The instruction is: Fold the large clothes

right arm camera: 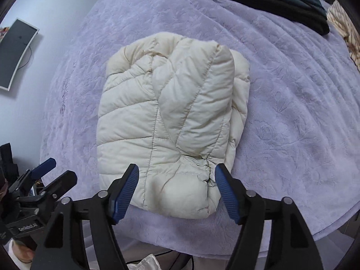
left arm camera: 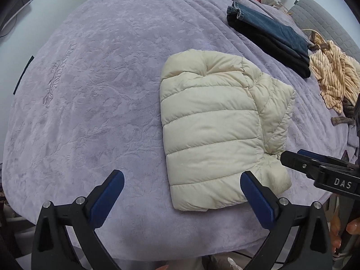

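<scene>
A cream quilted puffer jacket (left arm camera: 213,126) lies folded into a compact bundle on the lilac bedspread (left arm camera: 101,90). In the left wrist view my left gripper (left arm camera: 182,180) stands wide open above the bedspread, with its right finger over the jacket's near left corner and nothing held. The right gripper (left arm camera: 292,157) pokes in from the right edge, beside the jacket's near right corner. In the right wrist view the jacket (right arm camera: 171,117) fills the middle, and my right gripper (right arm camera: 176,175) is open above its near edge, pads apart from the fabric. The left gripper (right arm camera: 58,171) shows at lower left.
Folded dark jeans and a black garment (left arm camera: 272,38) lie stacked at the far right of the bed. A striped tan garment (left arm camera: 335,83) lies crumpled beside them. A grey headboard (left arm camera: 326,22) stands behind. A dark screen (right arm camera: 15,54) leans against the wall left of the bed.
</scene>
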`<state>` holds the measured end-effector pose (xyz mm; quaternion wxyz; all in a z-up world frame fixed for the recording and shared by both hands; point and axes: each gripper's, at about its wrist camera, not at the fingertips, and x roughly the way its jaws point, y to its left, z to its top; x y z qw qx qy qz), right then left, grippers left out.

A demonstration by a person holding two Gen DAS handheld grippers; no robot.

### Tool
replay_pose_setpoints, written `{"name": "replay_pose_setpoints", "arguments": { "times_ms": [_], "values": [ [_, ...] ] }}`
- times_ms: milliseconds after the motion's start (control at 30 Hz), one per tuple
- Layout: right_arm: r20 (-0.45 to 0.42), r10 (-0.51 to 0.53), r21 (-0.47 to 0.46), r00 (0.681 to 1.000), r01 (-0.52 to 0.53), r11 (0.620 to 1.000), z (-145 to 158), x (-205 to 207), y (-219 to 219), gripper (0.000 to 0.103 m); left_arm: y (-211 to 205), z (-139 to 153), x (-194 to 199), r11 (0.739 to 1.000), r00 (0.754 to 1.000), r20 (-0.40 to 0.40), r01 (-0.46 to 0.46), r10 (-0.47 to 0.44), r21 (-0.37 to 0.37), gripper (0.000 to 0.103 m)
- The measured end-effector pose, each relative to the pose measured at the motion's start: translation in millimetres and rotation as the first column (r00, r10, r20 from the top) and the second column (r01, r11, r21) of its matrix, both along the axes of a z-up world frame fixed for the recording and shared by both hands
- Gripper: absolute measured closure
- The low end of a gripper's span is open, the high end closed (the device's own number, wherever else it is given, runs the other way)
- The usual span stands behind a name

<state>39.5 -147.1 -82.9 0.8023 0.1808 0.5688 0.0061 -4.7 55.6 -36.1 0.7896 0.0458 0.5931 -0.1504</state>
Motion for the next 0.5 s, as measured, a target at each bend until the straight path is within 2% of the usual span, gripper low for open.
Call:
{"name": "replay_pose_setpoints", "arguments": {
  "times_ms": [67, 267, 400, 467, 500],
  "values": [
    [0.021, 0.008, -0.027, 1.0, -0.008, 1.0, 15, -4, 3, 0.023, -1, 9, -5, 1.0, 1.0, 0.028, -0.013, 0.013, -0.002, 0.0],
    [0.07, -0.003, -0.107, 0.998, 0.01, 0.994, 52, -23, 3, 0.019, 0, 45, -19, 1.0, 0.989, 0.142, -0.028, 0.029, -0.008, 0.0],
    [0.125, -0.029, -0.134, 0.992, 0.046, 0.99, 70, -33, 5, 0.016, 3, 55, -19, 0.998, 0.991, 0.121, -0.06, 0.061, -0.007, 0.0],
    [0.138, -0.038, -0.144, 0.99, 0.058, 0.988, 76, -39, 6, 0.001, 6, 57, -22, 0.996, 0.99, 0.117, -0.085, 0.084, 0.004, 0.0],
    [0.148, -0.037, -0.152, 0.988, 0.059, 0.987, 80, -42, 7, 0.0, 7, 59, -24, 0.995, 0.988, 0.119, -0.097, 0.095, 0.011, 0.0]
  ]
}}
